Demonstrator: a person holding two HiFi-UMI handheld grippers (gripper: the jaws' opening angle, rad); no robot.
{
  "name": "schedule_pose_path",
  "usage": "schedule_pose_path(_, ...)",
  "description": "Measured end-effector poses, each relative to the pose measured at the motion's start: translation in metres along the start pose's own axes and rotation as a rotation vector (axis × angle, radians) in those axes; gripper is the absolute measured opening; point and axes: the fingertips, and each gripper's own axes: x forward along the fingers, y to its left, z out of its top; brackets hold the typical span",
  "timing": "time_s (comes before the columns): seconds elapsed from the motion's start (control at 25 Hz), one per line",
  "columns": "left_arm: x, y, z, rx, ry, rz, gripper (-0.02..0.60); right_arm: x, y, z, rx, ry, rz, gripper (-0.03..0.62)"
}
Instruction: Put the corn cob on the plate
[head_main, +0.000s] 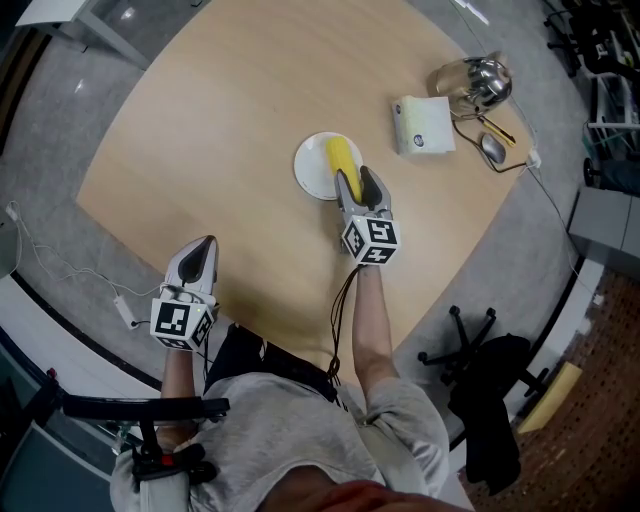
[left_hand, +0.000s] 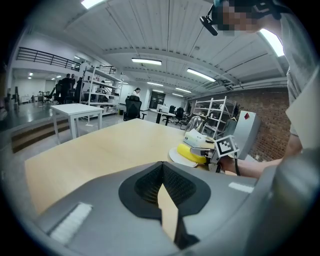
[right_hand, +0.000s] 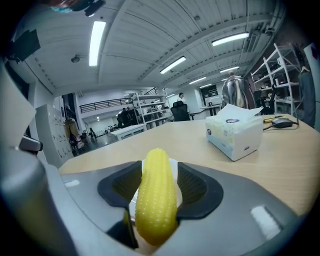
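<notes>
Corn (head_main: 342, 158) lies lengthwise on plate (head_main: 312, 168), mid-table (head_main: 230, 130), far tip pointing to 12 o'clock in the head view.

Right gripper (head_main: 357, 178) comes at the plate from 5 o'clock. Its jaws stand wide apart on either side of the corn's near end. In the right gripper view slivers of white plate show between each pad and the cob, so it reads as released, though a light graze on one pad cannot be ruled out at this angle.

Left gripper (head_main: 205, 245) is parked well away at 7 o'clock near the table edge, jaws together, nothing between them.

Judgement: placement is essentially done and the step in hand is the withdrawal. Keep the jaws wide and draw straight back along the cob's axis toward 5 o'clock. Stay level at first so neither pad drags the cob or tips the plate rim, then lift clear. A round cob may roll if nudged.

Writing: tissue box (head_main: 423, 124), at 2 o'clock from the plate, carries a small blue oval logo, too small to read. Nothing legible on the kettle (head_main: 478, 82) beyond it.
</notes>
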Motion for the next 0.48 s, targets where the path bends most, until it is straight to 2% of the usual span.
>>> schedule_pose_path(0.48,-0.013,-0.004,0.019,0.022,-0.050,-0.008,0.020,-0.024,0.001,0.007,-0.017,0.001,-0.029,0.235)
